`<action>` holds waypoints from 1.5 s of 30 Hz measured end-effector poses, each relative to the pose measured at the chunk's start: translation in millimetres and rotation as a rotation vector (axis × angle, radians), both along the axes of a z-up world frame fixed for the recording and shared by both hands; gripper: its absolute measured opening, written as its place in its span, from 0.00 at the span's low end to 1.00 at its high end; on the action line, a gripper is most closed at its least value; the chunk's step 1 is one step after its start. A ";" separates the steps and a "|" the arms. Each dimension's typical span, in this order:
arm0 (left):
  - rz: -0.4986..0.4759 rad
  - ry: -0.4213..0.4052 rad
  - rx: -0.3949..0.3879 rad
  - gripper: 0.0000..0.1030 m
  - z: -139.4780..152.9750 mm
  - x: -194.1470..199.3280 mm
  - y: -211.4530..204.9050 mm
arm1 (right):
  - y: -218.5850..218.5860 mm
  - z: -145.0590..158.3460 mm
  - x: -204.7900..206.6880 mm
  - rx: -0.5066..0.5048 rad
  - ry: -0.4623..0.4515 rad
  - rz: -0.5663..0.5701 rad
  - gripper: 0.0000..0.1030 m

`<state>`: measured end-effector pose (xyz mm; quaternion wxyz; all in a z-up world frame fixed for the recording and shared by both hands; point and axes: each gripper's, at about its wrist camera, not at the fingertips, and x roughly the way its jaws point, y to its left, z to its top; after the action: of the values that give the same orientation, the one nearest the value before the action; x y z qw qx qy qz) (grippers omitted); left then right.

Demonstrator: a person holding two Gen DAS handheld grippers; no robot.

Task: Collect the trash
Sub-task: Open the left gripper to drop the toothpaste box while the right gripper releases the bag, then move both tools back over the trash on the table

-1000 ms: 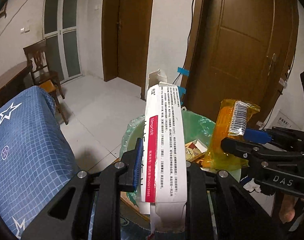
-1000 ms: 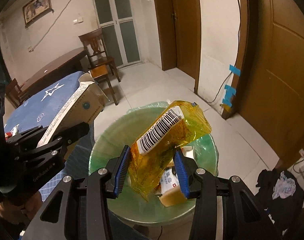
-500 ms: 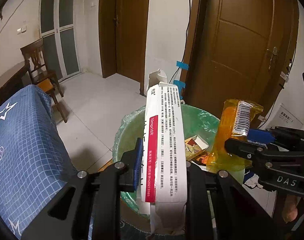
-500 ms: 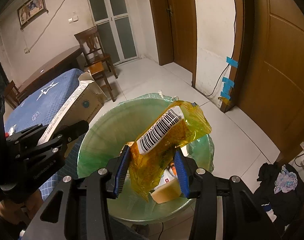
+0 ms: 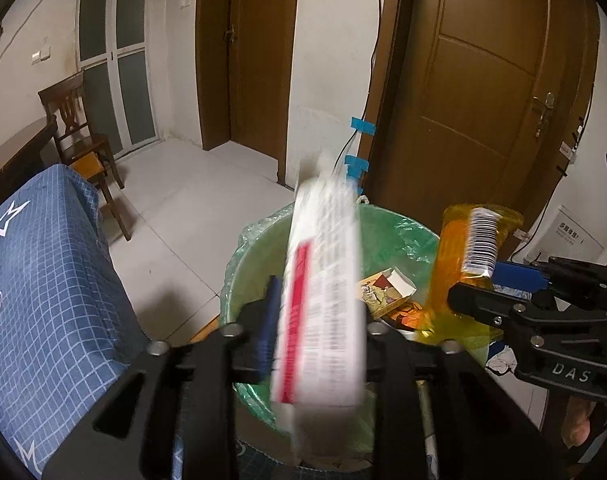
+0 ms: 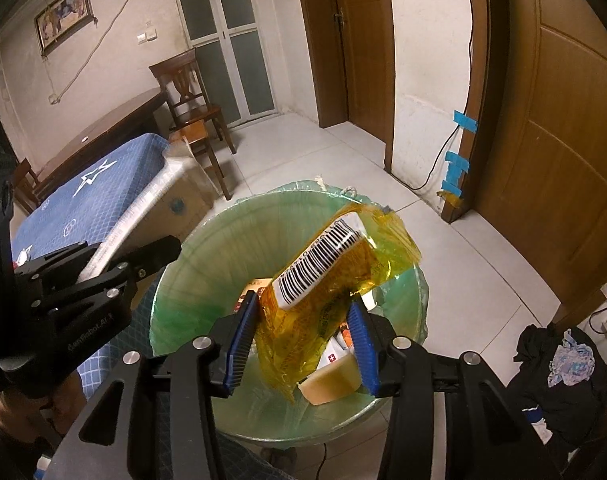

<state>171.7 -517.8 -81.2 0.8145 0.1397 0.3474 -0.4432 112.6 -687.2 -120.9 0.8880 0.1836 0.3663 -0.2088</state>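
Trash here means two pieces, both held over the green-lined bin (image 6: 395,296) beside the blue star-patterned cloth (image 5: 43,280). A white carton (image 5: 323,300) printed with small text and a red stripe stands between the fingers of the left gripper (image 5: 319,316); it is smeared with motion blur and a gap shows beside the blue pad on its left, so I cannot tell whether the jaws grip it or have let go. Judging by its thin card walls, it is light and stiff along its length but would crush if squeezed on the broad faces, so the narrow edges low down are the sensible hold. In the right gripper (image 6: 303,340) hangs a yellow transparent wrapper (image 6: 331,288) with a barcode label; the jaws look spread wider than the film, and whether either pad touches it is unclear. That wrapper is probably almost weightless, limp and slick, likely to cling or slide, so pinching a bunched fold near its bottom suits it. Boxes and scraps already lie in the bin.
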 end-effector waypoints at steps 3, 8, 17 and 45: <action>0.011 0.003 -0.007 0.53 1.3 1.9 2.7 | 1.7 2.0 -2.8 0.002 -0.015 -0.008 0.51; 0.016 0.011 -0.004 0.57 0.8 4.6 9.7 | 10.3 5.7 -7.1 -0.001 -0.029 -0.009 0.53; 0.018 -0.036 0.023 0.57 9.8 2.2 45.9 | 48.7 19.0 -14.2 -0.018 -0.108 0.052 0.56; 0.398 -0.245 0.217 0.62 13.1 107.9 502.7 | 293.6 45.5 108.3 0.048 -0.177 0.553 0.76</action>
<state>279.6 -15.2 -68.1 0.9019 0.2078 0.3125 -0.2140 221.0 -393.6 -75.4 0.9351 0.1154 0.3284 0.0667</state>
